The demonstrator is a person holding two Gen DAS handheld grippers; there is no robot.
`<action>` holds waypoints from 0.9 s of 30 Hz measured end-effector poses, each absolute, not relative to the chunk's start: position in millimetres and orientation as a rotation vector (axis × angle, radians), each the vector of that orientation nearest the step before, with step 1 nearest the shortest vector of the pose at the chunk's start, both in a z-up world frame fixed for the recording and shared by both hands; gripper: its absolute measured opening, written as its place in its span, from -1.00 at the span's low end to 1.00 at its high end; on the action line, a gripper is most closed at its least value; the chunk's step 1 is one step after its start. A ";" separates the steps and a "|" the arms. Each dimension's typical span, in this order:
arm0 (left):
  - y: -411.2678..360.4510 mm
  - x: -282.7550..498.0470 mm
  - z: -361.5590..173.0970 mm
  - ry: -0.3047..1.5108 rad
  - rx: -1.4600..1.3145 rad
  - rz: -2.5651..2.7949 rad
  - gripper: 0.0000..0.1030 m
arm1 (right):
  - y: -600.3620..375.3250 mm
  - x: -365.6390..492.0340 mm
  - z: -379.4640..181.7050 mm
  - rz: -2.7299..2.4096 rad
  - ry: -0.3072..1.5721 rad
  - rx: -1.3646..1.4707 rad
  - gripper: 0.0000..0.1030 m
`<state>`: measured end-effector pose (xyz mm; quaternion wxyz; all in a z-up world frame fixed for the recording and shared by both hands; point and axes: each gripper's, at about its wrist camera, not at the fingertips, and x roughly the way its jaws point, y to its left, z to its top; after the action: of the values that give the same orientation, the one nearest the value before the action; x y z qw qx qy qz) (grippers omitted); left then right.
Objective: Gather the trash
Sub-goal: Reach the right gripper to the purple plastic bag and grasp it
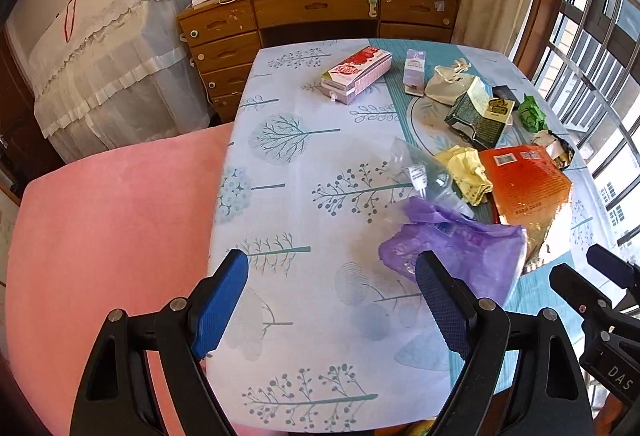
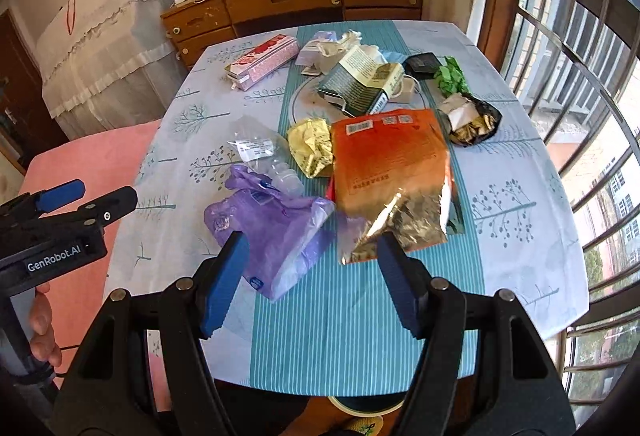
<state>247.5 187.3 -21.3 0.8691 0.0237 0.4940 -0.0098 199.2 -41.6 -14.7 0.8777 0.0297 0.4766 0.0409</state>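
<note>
Trash lies on the table (image 2: 340, 336): a purple plastic bag (image 2: 276, 232) (image 1: 468, 252), an orange foil pouch (image 2: 388, 164) (image 1: 524, 176), a crumpled yellow wrapper (image 2: 310, 144) (image 1: 466, 166), a clear plastic bottle (image 2: 260, 156) (image 1: 420, 172), a dark green carton (image 2: 360, 80) (image 1: 476, 112), a green crumpled wrapper (image 2: 452, 76) and a black snack bag (image 2: 474, 122). My left gripper (image 1: 332, 296) is open, empty, left of the purple bag. My right gripper (image 2: 312, 272) is open, empty, above the near edges of the purple bag and pouch.
A pink box (image 2: 262, 58) (image 1: 356, 72) and a small white carton (image 1: 414, 70) lie at the table's far side. A pink cushioned surface (image 1: 108, 236) is to the left. A wooden desk (image 1: 320, 8) stands behind; a barred window (image 2: 580, 76) is at right.
</note>
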 end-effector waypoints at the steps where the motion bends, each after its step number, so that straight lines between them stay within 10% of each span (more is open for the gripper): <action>1: 190.5 251.4 -26.1 1.040 0.051 -0.021 0.70 | -32.2 205.2 -18.2 0.101 0.991 0.032 0.24; 27: 233.5 277.6 -73.8 1.125 0.082 0.002 0.70 | 52.7 259.1 -143.3 0.318 1.160 -0.329 0.53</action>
<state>277.6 233.5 -73.8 0.8450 0.0389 0.5333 0.0009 259.1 52.7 -143.3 0.8118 -0.1539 0.5432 0.1489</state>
